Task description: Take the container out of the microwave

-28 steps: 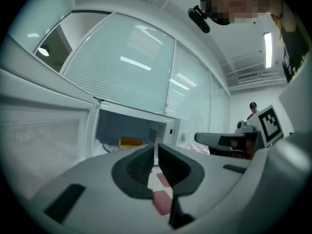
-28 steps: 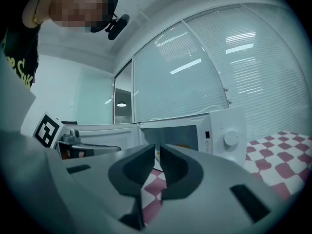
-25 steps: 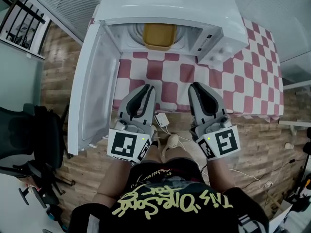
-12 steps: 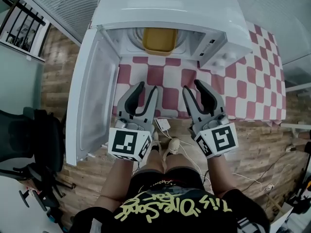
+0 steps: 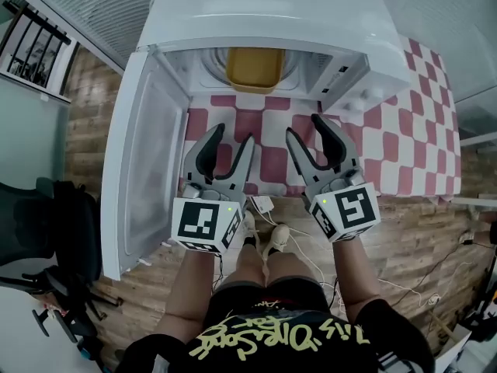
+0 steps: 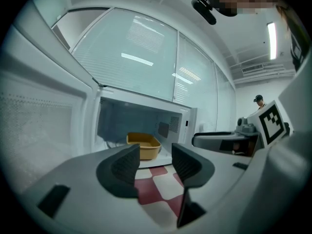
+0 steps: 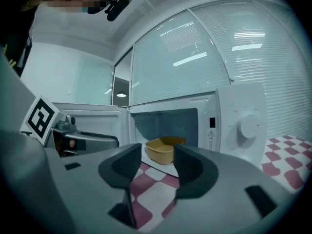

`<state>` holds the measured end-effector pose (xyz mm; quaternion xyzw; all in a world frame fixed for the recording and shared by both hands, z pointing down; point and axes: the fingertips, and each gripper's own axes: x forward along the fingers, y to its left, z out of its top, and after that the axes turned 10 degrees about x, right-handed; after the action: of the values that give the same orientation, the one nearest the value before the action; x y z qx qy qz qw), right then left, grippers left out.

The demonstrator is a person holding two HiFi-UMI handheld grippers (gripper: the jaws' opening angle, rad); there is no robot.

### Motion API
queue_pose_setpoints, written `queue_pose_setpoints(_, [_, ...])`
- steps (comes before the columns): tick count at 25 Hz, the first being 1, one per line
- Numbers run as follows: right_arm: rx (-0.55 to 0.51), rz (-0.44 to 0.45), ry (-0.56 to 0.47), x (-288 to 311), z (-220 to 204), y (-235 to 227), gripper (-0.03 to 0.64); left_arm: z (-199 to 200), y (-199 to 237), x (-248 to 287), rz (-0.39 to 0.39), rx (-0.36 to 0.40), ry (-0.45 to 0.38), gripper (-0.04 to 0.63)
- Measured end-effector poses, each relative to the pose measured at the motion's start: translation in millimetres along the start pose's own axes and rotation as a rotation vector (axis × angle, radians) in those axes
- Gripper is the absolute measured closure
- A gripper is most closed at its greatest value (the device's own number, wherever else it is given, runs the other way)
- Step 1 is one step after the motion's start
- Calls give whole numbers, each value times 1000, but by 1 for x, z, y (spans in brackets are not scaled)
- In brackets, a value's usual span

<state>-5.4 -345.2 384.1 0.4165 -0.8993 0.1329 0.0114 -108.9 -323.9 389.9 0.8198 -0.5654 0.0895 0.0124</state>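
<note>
container (image 5: 254,68) yellow, shallow, rectangular, open-topped, inside open microwave (image 5: 272,22)

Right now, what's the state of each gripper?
Left gripper: jaws opening, nothing between them.
Right gripper: jaws opening, nothing between them.

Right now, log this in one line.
door open | yellow container in microwave | left gripper opening, empty | right gripper opening, empty
</note>
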Motion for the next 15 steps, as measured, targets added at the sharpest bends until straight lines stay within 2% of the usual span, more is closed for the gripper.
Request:
queue_pose_setpoints(5, [-11, -5, 19, 16, -4, -7, 413, -1, 14, 15, 27, 4, 0, 400])
queue_pose_setpoints(15, [-13, -18, 82, 40, -23, -17, 399, -21, 27, 36, 54, 8, 62, 389])
